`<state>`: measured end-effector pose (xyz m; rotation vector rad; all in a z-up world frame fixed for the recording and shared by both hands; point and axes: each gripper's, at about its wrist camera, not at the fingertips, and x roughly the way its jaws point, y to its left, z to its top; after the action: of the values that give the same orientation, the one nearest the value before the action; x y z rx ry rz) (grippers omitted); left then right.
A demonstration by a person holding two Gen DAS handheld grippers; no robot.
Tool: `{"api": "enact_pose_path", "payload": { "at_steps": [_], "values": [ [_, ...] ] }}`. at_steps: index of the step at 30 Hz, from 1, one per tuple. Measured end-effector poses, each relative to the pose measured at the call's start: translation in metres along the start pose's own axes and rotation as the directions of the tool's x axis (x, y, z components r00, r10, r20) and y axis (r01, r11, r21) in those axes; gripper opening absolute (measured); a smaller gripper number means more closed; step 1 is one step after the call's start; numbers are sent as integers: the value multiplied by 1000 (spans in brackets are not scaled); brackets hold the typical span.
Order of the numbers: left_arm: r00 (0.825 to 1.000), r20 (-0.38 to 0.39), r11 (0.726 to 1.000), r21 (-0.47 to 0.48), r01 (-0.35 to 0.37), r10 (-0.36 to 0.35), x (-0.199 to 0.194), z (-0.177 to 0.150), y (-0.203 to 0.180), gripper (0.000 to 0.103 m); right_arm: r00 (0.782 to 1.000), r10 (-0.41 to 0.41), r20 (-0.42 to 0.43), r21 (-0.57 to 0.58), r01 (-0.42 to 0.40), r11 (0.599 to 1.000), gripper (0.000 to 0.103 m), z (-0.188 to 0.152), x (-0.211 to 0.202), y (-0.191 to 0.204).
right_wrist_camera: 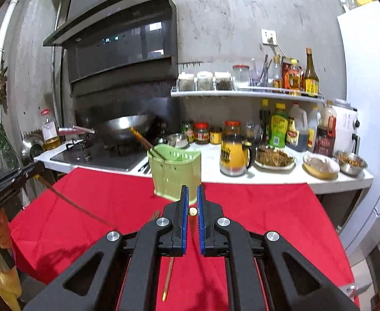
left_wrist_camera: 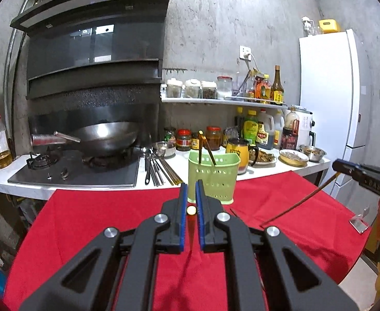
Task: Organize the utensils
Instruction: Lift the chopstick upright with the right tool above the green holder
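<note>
Each gripper, left (left_wrist_camera: 191,194) and right (right_wrist_camera: 192,194), pinched a chopstick (left_wrist_camera: 191,210), seemingly clear of the green holder (left_wrist_camera: 212,173) on the red cloth (left_wrist_camera: 91,220).

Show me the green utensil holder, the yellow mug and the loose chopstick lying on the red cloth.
green utensil holder (left_wrist_camera: 212,175), left wrist view, front wall.
yellow mug (right_wrist_camera: 233,156), right wrist view, its side.
loose chopstick (right_wrist_camera: 168,278), right wrist view, mid shaft.

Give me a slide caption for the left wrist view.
Left gripper shut on a chopstick, facing the green utensil holder on the red cloth.
</note>
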<state>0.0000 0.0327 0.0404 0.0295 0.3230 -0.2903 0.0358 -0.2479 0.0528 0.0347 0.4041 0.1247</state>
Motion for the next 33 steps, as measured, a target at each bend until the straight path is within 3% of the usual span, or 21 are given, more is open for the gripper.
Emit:
{"api": "enact_pose_path", "payload": {
  "at_steps": [15,19,21,25,33],
  "values": [
    [1000,5,1000,13,16,-16,17,21,8,6,1000,-1,-1,-31,1,1000,7,45,45,2],
    [999,-51,1000,28,12,-11,34,13,5,6,999,-31,-21,-51,29,998,8,31,56,2],
    [986,-165,1000,21,16,-13,57,-4,7,6,998,-47,-51,-62,44,997,8,18,64,4],
    [964,-265,1000,15,15,-10,81,-35,11,5,991,-41,-125,-59,34,998,8,-8,77,2],
    [975,-212,998,-23,60,-64,62,-25,19,5,994,-39,-105,-50,34,998,6,-8,62,3]
  ]
}}
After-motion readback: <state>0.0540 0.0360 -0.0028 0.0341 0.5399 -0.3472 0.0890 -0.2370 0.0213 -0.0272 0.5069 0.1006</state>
